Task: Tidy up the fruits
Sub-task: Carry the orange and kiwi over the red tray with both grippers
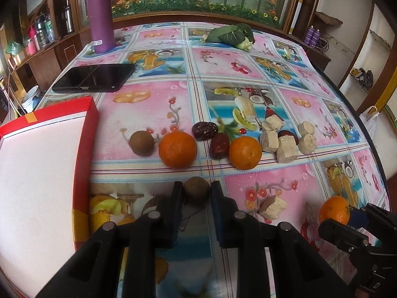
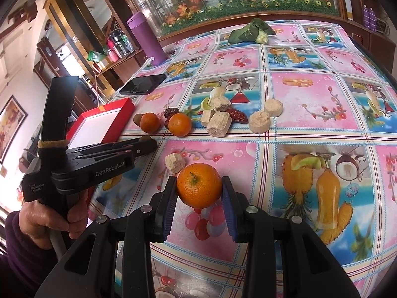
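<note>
My left gripper (image 1: 197, 188) is shut on a brown kiwi (image 1: 196, 190), just above the tablecloth beside the red box (image 1: 86, 149). My right gripper (image 2: 199, 186) is shut on an orange (image 2: 199, 188), also seen in the left wrist view (image 1: 333, 209). On the table lie another kiwi (image 1: 142, 142), two oranges (image 1: 177, 149) (image 1: 245, 152), red dates (image 1: 205, 130) and several beige snack chunks (image 1: 286, 145). One chunk (image 1: 272, 207) lies between the grippers. The left gripper shows in the right wrist view (image 2: 148, 144) next to the box (image 2: 104, 124).
A purple bottle (image 1: 100, 15), a black tablet (image 1: 95, 78) and a leafy vegetable (image 1: 230, 34) lie at the far side of the table. The table edge (image 1: 367, 124) curves on the right. A shelf with jars (image 1: 39, 34) stands at left.
</note>
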A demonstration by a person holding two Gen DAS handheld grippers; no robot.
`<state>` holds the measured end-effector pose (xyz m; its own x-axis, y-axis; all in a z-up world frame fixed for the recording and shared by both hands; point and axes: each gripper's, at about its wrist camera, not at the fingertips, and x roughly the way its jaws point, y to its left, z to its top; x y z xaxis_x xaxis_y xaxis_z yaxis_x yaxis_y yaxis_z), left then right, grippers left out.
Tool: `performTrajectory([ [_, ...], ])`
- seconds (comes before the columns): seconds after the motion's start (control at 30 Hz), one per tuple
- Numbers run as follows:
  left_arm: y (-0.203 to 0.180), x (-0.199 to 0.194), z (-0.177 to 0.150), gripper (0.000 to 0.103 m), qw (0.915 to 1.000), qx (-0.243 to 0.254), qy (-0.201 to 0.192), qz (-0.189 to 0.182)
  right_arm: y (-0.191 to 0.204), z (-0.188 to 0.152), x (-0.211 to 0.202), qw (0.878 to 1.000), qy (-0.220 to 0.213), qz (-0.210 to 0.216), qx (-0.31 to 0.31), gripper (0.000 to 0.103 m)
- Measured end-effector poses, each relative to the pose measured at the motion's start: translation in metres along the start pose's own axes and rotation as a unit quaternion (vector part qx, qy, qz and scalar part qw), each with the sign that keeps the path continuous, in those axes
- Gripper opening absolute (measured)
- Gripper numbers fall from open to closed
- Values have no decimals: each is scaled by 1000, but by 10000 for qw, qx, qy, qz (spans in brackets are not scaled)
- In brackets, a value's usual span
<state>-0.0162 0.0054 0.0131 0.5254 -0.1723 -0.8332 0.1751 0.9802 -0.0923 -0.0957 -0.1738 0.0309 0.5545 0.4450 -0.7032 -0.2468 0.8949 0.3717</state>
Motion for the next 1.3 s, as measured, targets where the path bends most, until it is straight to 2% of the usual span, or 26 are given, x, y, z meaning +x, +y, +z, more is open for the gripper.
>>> performTrajectory([
  [0.33, -1, -4, -1, 25, 9997, 3, -185, -127, 3, 1, -2, 10000, -21, -73, -27, 34],
  [0.5, 0, -28, -3, 25, 9990, 104, -441, 3, 14, 7, -6, 9998, -77, -129, -118, 34],
  [0.7, 28, -80, -13, 25, 9943, 113, -870, 606, 53, 19, -2, 9989, -89, -13, -461, 33],
  [0.93, 105, -117, -41, 25, 9816, -403, -1063, 1536, 139, 23, 28, 9932, 79, 381, -1097, 33],
  [1.13, 160, -123, -71, 24, 9711, -828, -945, 2029, 206, 14, 65, 9854, 367, 577, -1556, 33],
  [1.3, 185, -120, -89, 24, 9672, -989, -800, 2201, 231, 1, 90, 9820, 612, 480, -1719, 33],
])
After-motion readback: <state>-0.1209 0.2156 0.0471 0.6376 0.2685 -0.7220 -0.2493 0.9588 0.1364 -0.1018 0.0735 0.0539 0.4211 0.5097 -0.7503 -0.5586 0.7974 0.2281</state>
